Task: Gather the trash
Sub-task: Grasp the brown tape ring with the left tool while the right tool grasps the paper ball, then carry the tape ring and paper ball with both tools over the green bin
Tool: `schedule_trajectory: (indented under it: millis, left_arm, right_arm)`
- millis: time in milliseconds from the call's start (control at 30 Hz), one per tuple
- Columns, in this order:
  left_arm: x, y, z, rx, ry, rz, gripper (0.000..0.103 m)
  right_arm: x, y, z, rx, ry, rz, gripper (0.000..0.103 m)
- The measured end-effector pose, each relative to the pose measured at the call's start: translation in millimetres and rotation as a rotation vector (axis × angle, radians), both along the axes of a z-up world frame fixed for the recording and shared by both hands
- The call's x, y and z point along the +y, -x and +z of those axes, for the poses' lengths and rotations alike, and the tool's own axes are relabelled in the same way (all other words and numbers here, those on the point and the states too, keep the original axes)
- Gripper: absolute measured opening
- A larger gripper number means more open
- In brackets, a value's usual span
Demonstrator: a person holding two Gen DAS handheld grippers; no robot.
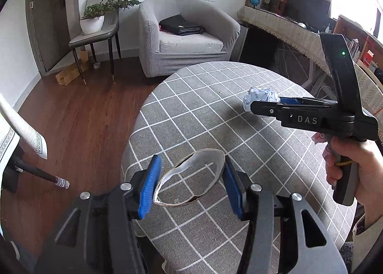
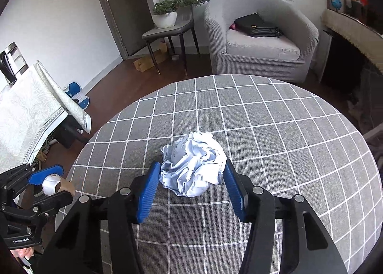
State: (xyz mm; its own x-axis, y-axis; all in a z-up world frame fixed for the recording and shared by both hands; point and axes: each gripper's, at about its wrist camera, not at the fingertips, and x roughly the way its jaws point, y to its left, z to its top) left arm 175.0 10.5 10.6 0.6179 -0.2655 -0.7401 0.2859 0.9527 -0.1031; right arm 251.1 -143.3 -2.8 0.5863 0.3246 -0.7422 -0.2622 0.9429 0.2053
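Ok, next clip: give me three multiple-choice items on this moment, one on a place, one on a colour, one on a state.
1. Where does the black bag lie?
A. on the armchair
B. on the floor
C. on the checked table

2. What colour is the plant pot?
A. red
B. white
C. black

3. What is between the left tool's pads?
A. nothing
B. a glass bottle
C. a squashed cardboard tube

Answers: 1 A, the bag rests on the seat cushion. 2 B, the pot on the chair is white. 3 C, both blue pads press the flattened tube's sides.
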Motion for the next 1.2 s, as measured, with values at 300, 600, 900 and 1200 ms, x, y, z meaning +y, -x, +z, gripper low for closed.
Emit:
schedule_trajectory:
  millis: [300, 600, 900, 1200]
  left_arm:
    - [17, 37, 4, -0.007, -0.004, 0.044, 0.055]
    - [41, 66, 3, -0.007, -0.025, 0.088, 0.055]
    - [79, 78, -2, -0.014, -0.045, 0.133, 0.055]
    - [131, 81, -19, 0.020, -0.068, 0.201, 0.055]
  right_arm:
    - [21, 34, 8, -0.015, 0.010, 0.044, 0.055]
    - [49, 63, 16, -0.035, 0.008, 0.097, 0.055]
    - [89, 66, 13, -0.031, -0.004, 0.155, 0.055]
    - [149, 62, 13, -0.032, -0.025, 0.243, 0.055]
